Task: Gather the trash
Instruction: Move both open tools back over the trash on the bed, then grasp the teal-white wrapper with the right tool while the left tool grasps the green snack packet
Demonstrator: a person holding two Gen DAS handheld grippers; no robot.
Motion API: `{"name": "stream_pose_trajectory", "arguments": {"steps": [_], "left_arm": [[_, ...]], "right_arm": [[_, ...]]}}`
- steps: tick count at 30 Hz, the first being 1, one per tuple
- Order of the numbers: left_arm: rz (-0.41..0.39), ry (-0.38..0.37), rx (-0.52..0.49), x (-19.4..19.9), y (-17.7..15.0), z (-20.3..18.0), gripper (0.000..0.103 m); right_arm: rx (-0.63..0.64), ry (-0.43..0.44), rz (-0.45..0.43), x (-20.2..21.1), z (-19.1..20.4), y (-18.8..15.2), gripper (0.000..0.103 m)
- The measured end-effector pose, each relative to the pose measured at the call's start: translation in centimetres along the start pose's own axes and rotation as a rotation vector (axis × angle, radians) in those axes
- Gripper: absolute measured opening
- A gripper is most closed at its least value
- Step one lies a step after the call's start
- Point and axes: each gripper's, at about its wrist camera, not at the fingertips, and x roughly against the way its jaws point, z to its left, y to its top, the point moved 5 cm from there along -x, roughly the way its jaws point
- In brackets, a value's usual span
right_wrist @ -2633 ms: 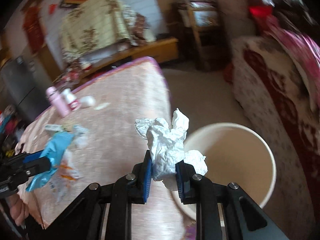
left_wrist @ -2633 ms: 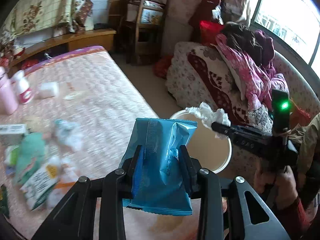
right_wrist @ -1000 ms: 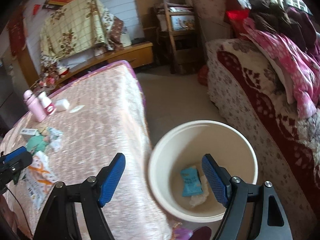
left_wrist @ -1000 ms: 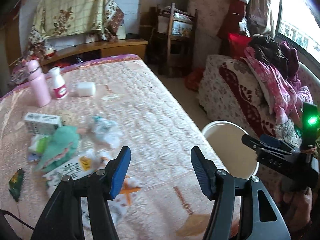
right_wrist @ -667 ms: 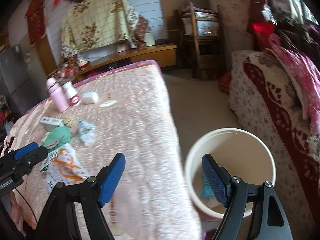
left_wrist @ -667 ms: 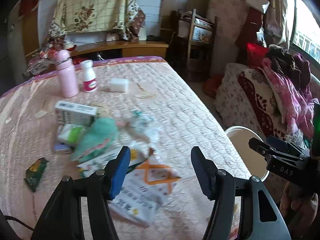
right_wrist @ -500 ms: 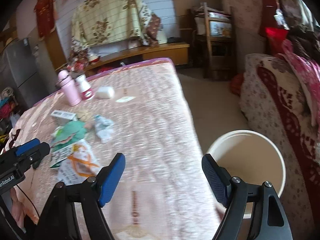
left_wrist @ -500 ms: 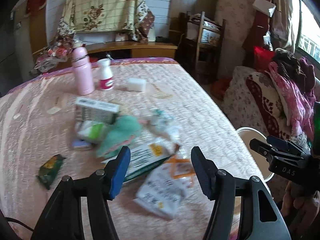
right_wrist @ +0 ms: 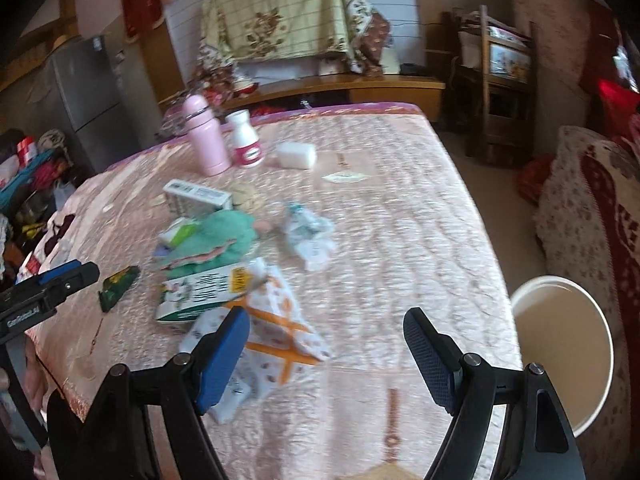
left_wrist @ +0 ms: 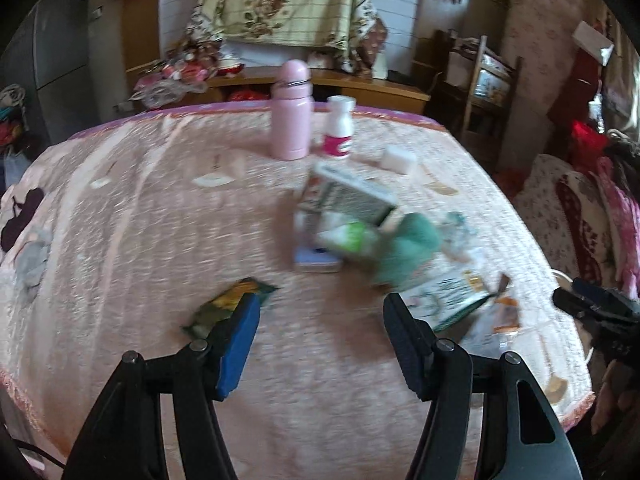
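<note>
I hold both tools, left and right, spread wide and empty over the bed, ready for the dark wrapper and orange-patterned bag, with the bucket beside the bed.

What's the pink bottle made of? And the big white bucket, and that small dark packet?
The pink bottle looks like painted metal, matte, with a shiny silver ring under its cap. The white bucket seems to be smooth plastic: thin, even rim. The small dark packet looks like glossy printed foil or plastic film, flat and crinkly, though blur leaves that unsure.
</note>
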Motion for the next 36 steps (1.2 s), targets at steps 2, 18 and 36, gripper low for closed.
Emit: {"name": "stream_pose_trajectory", "arguments": {"steps": [2,18,36], "left_arm": [[0.006,0.01,0.014,-0.4,-0.2,1.5,0.069],[0.055,0.023,0.029,-4.8,-1.9,7.4,0.076],[0.143,0.016,0.026,-9.8,-1.7,7.2,0.033]], "right_arm": [[0.018,-0.001,-0.003,-0.5,0.6,0.4,0.082],[-0.002,0.023,0.067,-8.9,-0.9,5.1,0.082],[0.047,0.091,0.146,-16.2,-0.6,5.9,0.038]]}}
